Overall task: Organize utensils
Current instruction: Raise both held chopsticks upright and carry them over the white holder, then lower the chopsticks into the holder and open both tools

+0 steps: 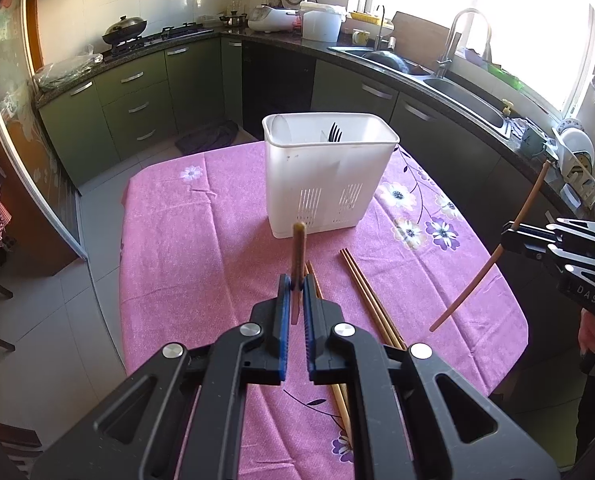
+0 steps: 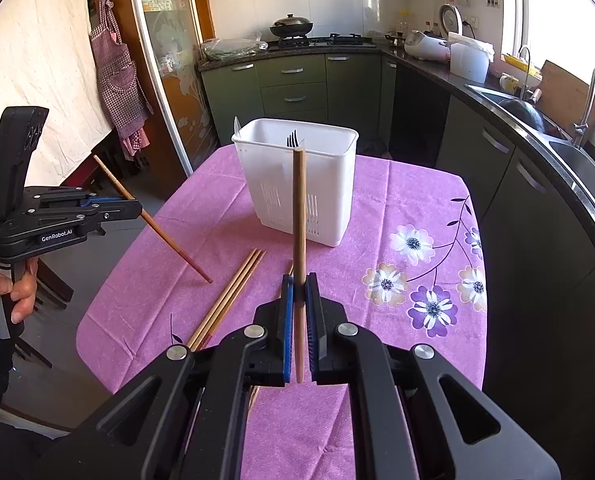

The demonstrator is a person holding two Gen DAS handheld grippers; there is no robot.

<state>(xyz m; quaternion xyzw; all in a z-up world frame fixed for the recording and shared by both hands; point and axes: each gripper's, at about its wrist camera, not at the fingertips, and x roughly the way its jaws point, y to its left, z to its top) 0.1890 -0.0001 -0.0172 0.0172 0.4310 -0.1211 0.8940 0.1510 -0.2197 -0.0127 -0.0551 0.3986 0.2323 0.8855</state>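
left chopstick: clamped between the left gripper pads, lifted off the table, tip angled down. From the right wrist view it runs diagonally through the jaws, upper end high and left, tip just above the cloth.
right chopstick: pinched in the right gripper, near upright from its own camera; from the left wrist view it slants, lower tip above the table's right edge.
loose chopsticks: several lying flat on the cloth between the two grippers, roughly parallel, near the holder.
utensil holder: white slotted bin, upright toward the far end of the table, a dark fork standing tines up inside.
left gripper pose: pointing forward and steeply down toward the holder, jaws closed tight on its chopstick.
right gripper pose: same downward pitch, jaws closed tight on its chopstick, well apart from the left gripper.
hand: wrapped around the left gripper's handle, fingers curled on the trigger.
table: pink floral cloth.
background: green cabinets, sink right, stove with wok far side.
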